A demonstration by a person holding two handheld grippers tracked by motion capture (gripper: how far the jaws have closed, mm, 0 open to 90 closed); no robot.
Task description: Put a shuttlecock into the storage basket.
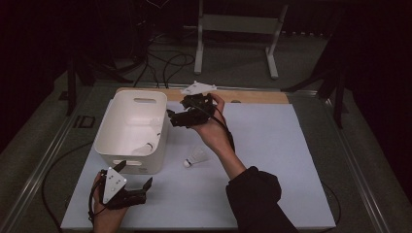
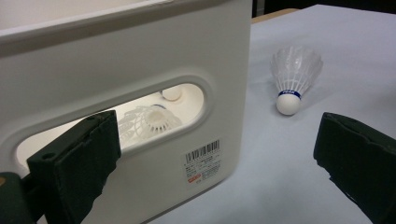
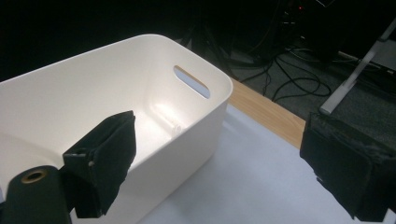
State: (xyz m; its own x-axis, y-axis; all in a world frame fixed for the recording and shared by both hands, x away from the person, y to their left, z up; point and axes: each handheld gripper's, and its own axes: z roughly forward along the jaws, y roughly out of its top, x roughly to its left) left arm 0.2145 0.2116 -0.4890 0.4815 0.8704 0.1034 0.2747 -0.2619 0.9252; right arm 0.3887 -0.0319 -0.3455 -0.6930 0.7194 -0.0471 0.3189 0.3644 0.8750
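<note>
While the right gripper hangs in the air beside the far right wall of the white bin, its jaws stand wide apart and hold nothing. In the right gripper view the same jaws frame the rim of the bin, and the slot handle in the far wall is seen between them.

One shuttlecock lies on the white worktop, just beside the near right corner of the bin and apart from both grippers. Its round cork points toward the person and its feathers point away. In the left gripper view this shuttlecock lies to the right of the bin, with a blue band above the cork.

A second shuttlecock lies inside the bin, near the front wall. Through the handle opening of the near wall, the left gripper view shows its feathers.

The left gripper is low over the worktop, just in front of the near wall of the bin. Its jaws are also spread open and empty, one before the handle opening, the other over the bare worktop
</note>
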